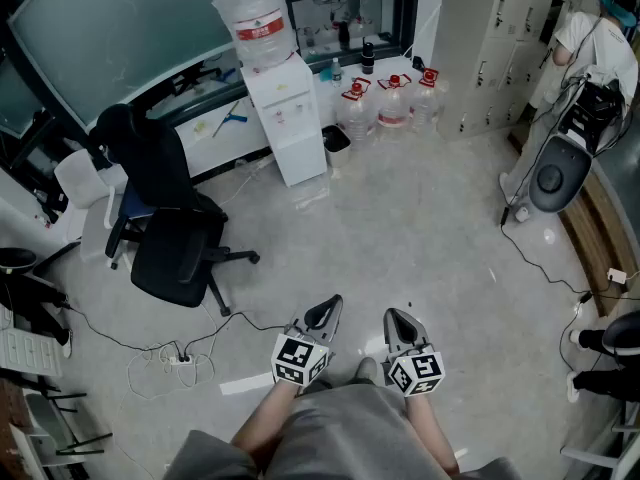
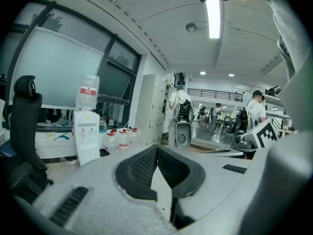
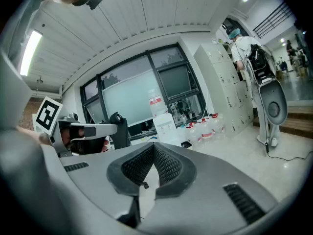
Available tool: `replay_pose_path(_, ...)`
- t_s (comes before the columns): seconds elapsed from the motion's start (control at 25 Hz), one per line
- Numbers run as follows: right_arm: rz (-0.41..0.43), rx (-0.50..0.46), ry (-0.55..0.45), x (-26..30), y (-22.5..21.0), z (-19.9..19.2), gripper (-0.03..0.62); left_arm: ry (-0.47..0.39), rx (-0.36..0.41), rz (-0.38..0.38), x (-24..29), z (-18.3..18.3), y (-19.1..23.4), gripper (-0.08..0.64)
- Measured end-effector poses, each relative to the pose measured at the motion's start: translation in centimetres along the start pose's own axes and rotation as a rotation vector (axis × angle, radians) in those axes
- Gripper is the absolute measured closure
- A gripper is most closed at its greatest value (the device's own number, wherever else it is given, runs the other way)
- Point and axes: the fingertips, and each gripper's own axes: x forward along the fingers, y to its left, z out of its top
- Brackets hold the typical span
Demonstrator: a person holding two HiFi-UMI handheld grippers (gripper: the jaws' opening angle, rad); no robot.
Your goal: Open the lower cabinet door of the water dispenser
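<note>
The white water dispenser [image 1: 288, 118] stands across the floor by the window, a large bottle [image 1: 257, 20] on top, and its lower cabinet door [image 1: 302, 156] is closed. It also shows small and distant as the dispenser [image 2: 86, 137] in the left gripper view and the dispenser [image 3: 164, 129] in the right gripper view. My left gripper [image 1: 331, 305] and right gripper [image 1: 393, 316] are held side by side close to my body, far from the dispenser. Both are shut with nothing between the jaws, as with the left gripper [image 2: 156, 152] and the right gripper [image 3: 153, 149] in their own views.
A black office chair [image 1: 172, 230] stands left of the path, with a power strip and cables [image 1: 181, 358] on the floor near it. Several water bottles [image 1: 391, 104] and a small bin [image 1: 337, 140] sit right of the dispenser. A person [image 1: 598, 46] and a grey floor machine [image 1: 556, 174] are at the right.
</note>
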Motion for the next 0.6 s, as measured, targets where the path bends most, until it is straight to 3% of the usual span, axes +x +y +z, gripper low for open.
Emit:
replay_pose_path(0.28, 0.034, -0.05, -0.005, 2.5, 6.4, -0.5, 0.583, -0.023, -0.043, 0.052, -5.4, -0.6, 5.5, 0.55)
replay_pose_path(0.6, 0.042, -0.1, -0.006, 5.7, 11.7, -0.4, 0.583, -0.042, -0.057, 0.055, -9.0, -0.5, 10.3, 0.551)
